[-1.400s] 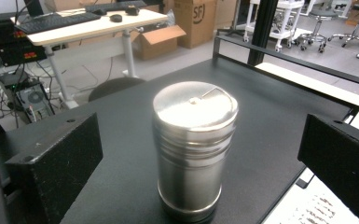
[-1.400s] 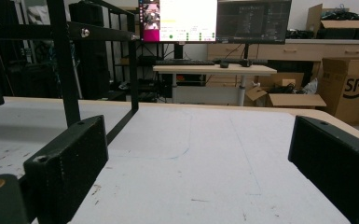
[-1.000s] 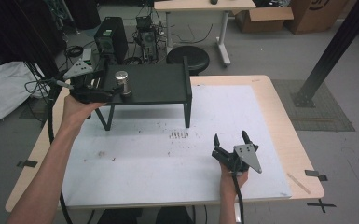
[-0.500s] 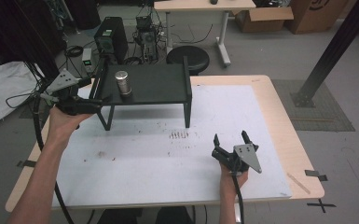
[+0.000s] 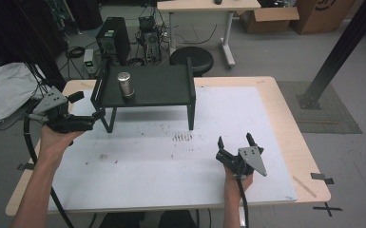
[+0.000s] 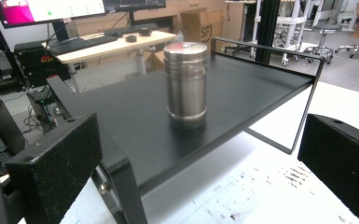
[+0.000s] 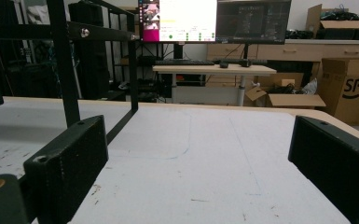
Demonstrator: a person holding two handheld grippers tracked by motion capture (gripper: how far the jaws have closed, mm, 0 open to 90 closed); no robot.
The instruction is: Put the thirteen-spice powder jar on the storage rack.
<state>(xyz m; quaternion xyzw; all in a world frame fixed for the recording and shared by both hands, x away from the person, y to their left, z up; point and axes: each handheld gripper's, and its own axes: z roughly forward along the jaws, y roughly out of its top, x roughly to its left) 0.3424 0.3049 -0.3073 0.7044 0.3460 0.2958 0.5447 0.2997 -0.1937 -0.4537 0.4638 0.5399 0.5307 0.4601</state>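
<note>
Steel canister (image 5: 125, 84) upright on black shelf (image 5: 161, 88), toward the shelf's 9 o'clock end; in the left gripper view, canister (image 6: 185, 84) at centre, on shelf deck (image 6: 242, 88). Left gripper (image 5: 86, 105) at 9 o'clock of the shelf, just off its end, jaws spread wide, nothing between them. Right gripper (image 5: 235, 140) at 5 o'clock on the white table mat (image 5: 247, 109), well apart from the shelf, jaws spread, empty. Shelf leg (image 7: 67, 70) at 10 o'clock in the right gripper view.

Overhead wide — claw cameras low, shelf (image 5: 157, 88) shared
</note>
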